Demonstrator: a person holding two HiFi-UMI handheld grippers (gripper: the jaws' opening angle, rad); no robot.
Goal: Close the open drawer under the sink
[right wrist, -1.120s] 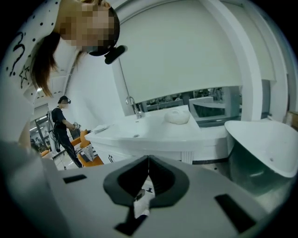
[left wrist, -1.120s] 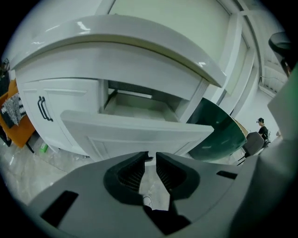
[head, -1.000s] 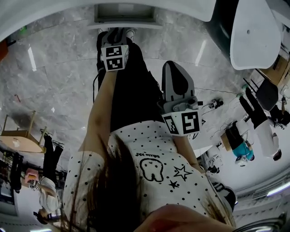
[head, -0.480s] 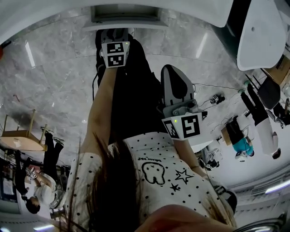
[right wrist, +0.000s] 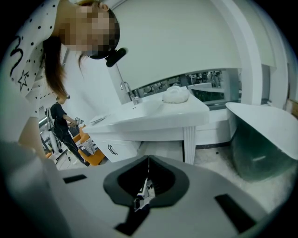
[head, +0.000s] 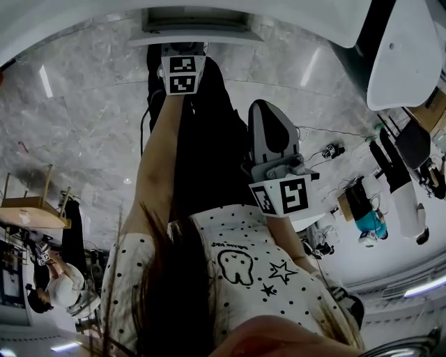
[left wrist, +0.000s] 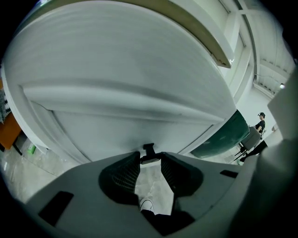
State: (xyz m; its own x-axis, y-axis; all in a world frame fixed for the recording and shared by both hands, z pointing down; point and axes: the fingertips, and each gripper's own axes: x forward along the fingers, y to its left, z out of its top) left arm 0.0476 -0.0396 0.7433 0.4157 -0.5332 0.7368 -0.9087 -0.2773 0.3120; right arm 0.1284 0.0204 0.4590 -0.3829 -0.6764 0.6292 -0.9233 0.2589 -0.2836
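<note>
In the head view the drawer [head: 191,24] is at the top middle, under the white sink edge [head: 279,14]. The left gripper [head: 182,56] is just below the drawer's front, and the right gripper [head: 270,115] is lower, at the middle right.

In the left gripper view a white front [left wrist: 139,125] fills the upper frame. The jaws have just been opening and stand wide apart; between them only floor and a shoe [left wrist: 146,204] show.

In the right gripper view the jaws are pressed together with nothing between them. Behind them stands a sink [right wrist: 158,111] with a tap [right wrist: 132,95].
</note>
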